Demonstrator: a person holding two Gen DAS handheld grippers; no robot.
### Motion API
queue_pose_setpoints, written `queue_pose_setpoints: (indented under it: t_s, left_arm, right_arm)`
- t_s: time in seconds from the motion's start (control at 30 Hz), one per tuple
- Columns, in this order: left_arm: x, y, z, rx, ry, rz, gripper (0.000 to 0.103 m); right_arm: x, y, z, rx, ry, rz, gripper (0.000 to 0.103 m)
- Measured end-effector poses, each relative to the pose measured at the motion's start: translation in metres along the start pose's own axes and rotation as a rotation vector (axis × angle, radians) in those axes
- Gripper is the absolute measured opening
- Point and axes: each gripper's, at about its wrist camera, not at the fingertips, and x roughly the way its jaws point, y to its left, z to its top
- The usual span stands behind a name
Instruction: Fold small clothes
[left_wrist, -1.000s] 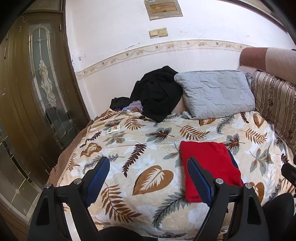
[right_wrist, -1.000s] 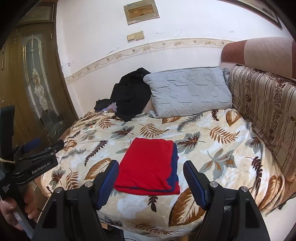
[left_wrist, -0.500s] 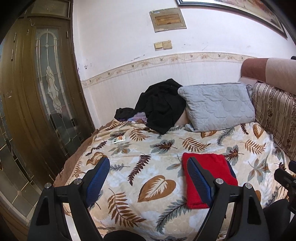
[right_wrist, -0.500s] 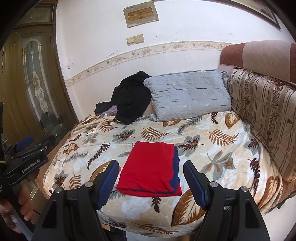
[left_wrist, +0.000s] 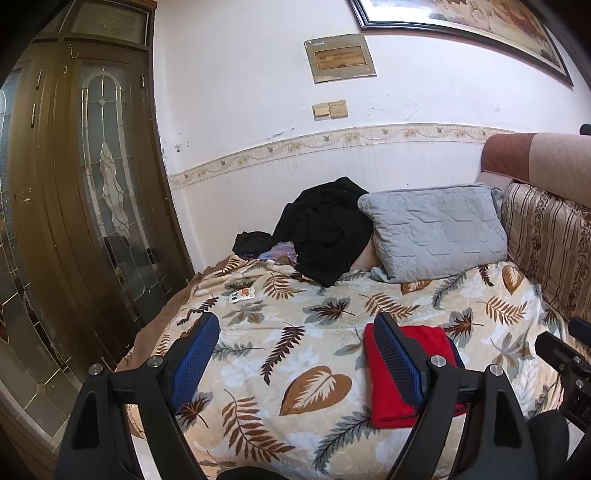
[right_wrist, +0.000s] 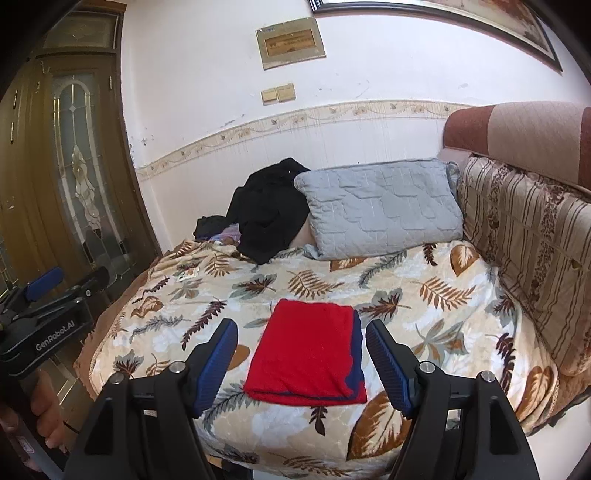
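Gaping empty, the left tongs (left_wrist: 291, 354) and right tongs (right_wrist: 301, 356) hang above the bed (right_wrist: 424, 295), where the folded red garment (right_wrist: 310, 354) lies flat. A careless snag could undo its folds.

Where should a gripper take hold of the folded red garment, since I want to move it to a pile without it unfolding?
Probably the near folded edge of the red garment, approached low from the bed's front. It lies flat on the leaf-print blanket, layers stacked, a navy edge along its right; pinching all layers should keep it folded.
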Motion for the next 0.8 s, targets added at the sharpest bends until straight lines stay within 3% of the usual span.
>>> queue_pose_setpoints:
  t_s: [0.37,0.8]
  left_arm:
    - [0.012,-0.003,0.010,-0.011,0.011,0.014,0.086]
    - [0.025,-0.018,0.009,0.019,0.012,-0.027,0.086]
  right_arm:
    - [0.011,0.006,0.027,-0.027,-0.044,0.014,0.076]
    - [0.030,-0.008,0.022,-0.018,-0.021,-0.016,0.076]
